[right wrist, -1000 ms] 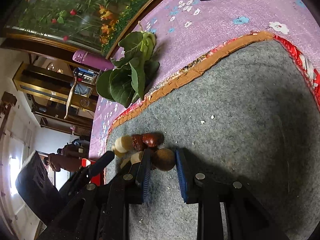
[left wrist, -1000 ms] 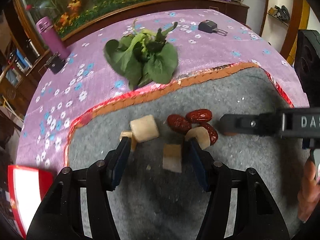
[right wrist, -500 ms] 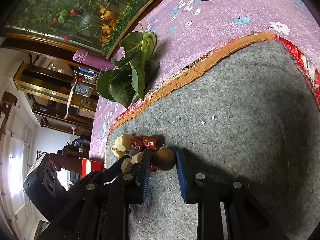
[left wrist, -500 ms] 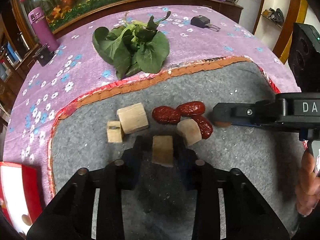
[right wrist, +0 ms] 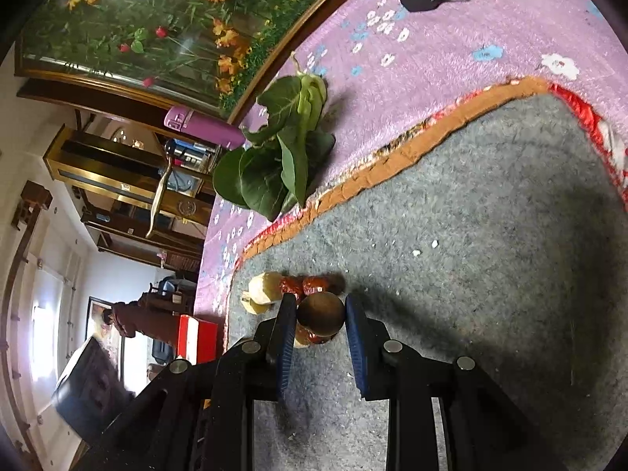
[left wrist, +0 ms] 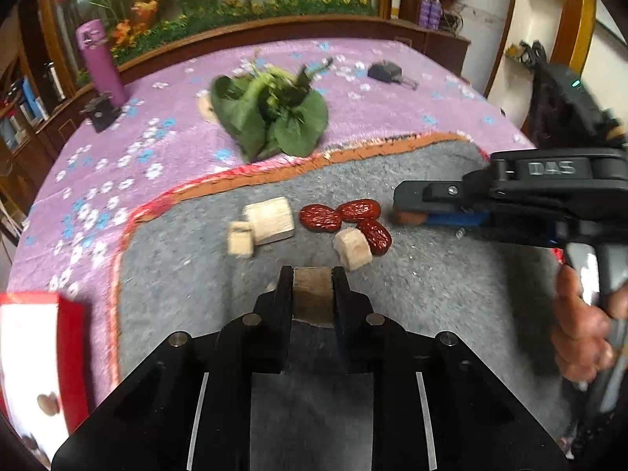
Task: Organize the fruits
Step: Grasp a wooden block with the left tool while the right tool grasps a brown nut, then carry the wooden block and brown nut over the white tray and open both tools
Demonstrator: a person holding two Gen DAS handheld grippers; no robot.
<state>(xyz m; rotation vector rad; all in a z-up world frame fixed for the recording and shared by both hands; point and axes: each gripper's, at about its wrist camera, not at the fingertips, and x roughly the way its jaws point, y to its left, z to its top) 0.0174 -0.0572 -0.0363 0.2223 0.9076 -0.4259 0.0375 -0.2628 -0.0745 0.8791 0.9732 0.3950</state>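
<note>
My left gripper (left wrist: 313, 288) is shut on a pale cut fruit chunk (left wrist: 313, 294) and holds it above the grey mat (left wrist: 431, 294). Ahead on the mat lie a big pale chunk (left wrist: 270, 219), a small one (left wrist: 240, 238), another one (left wrist: 352, 248) and three red dates (left wrist: 345, 218). My right gripper (right wrist: 317, 316) has its blue pads on both sides of a round brown fruit (right wrist: 321, 313) on the mat, just right of the dates. It shows in the left wrist view (left wrist: 408, 212) too.
A bunch of green leafy vegetable (left wrist: 272, 117) lies on the purple flowered cloth (left wrist: 157, 137) behind the mat. A purple bottle (left wrist: 100, 61) and a black plug (left wrist: 386, 71) stand further back. A red and white box (left wrist: 35, 357) is at the left edge.
My left gripper closed on the pale chunk that lay between its fingers and lifted it back from the pile. My right gripper stayed around the round brown fruit.
</note>
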